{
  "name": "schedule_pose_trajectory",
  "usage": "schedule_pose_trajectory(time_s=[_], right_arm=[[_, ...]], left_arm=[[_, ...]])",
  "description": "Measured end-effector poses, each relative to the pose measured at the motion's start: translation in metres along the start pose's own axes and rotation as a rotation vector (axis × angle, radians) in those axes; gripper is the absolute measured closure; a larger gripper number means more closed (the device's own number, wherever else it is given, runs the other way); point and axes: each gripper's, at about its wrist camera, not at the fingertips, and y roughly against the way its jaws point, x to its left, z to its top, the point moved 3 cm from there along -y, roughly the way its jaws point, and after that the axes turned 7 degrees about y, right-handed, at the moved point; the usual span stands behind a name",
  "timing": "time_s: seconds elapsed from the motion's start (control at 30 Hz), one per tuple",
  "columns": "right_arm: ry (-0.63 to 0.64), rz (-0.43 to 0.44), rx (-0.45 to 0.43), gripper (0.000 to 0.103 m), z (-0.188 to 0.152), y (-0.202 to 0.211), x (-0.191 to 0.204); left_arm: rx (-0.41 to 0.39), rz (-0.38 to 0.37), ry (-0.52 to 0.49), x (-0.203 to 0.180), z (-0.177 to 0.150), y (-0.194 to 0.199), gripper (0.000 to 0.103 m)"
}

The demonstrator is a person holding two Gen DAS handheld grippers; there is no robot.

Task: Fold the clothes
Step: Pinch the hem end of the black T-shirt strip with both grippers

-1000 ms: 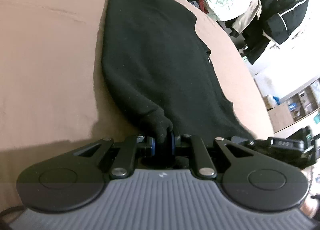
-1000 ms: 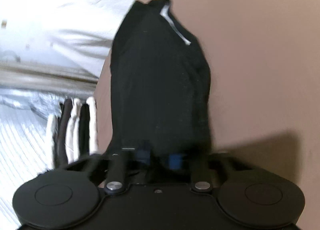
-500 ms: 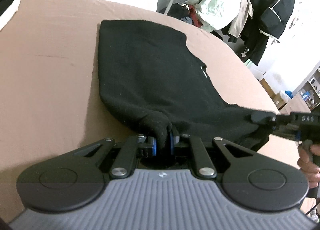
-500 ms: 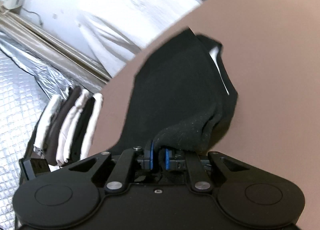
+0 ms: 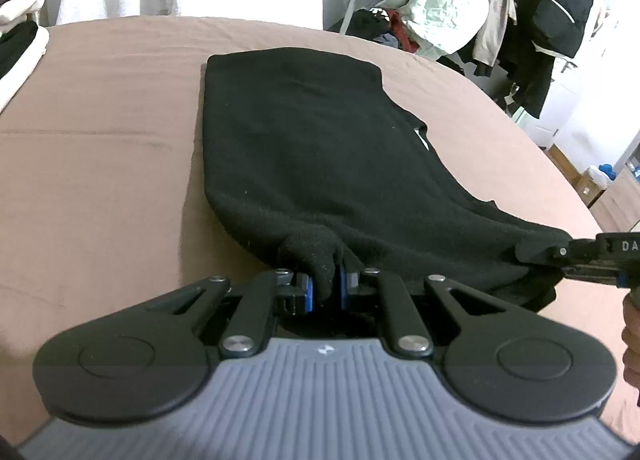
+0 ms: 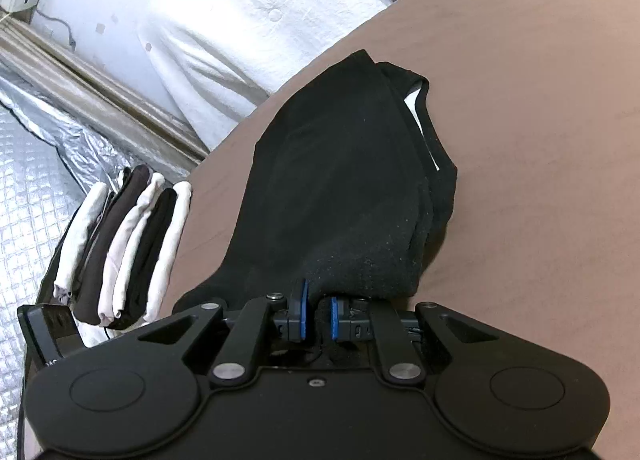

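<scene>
Brown bedsheet [image 5: 100,164] lies bare on both sides of one black garment [image 5: 312,148], whose near edge, now raised higher than a second ago, is pinched by two grippers, left gripper [image 5: 325,287] and right gripper [image 6: 316,314], beside one stack of folded clothes [image 6: 120,252].

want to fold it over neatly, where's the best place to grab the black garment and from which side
Grip the black garment at its two near-edge corners, coming from the near side. It lies flat, stretched away, so those corners lift evenly; the left gripper and right gripper are pinching there.
</scene>
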Motion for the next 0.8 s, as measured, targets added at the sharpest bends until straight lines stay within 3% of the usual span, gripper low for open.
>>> schedule_pose_trajectory(time_s=[0.2,0.4,0.8], right_arm=[[0.113,0.030,-0.009,0.090,0.000,0.007,0.011],[0.168,0.043,0.006,0.091,-0.006,0.021,0.015],[0.132,0.149,0.124,0.091,-0.033,0.063,0.035]], left_arm=[[0.000,0.008,-0.003,0.003,-0.003,0.004,0.093],[-0.080,0.077,-0.164,-0.027,-0.007,0.024,0.093],[-0.003,-0.064,-0.045,-0.020,-0.033,0.093,0.094]])
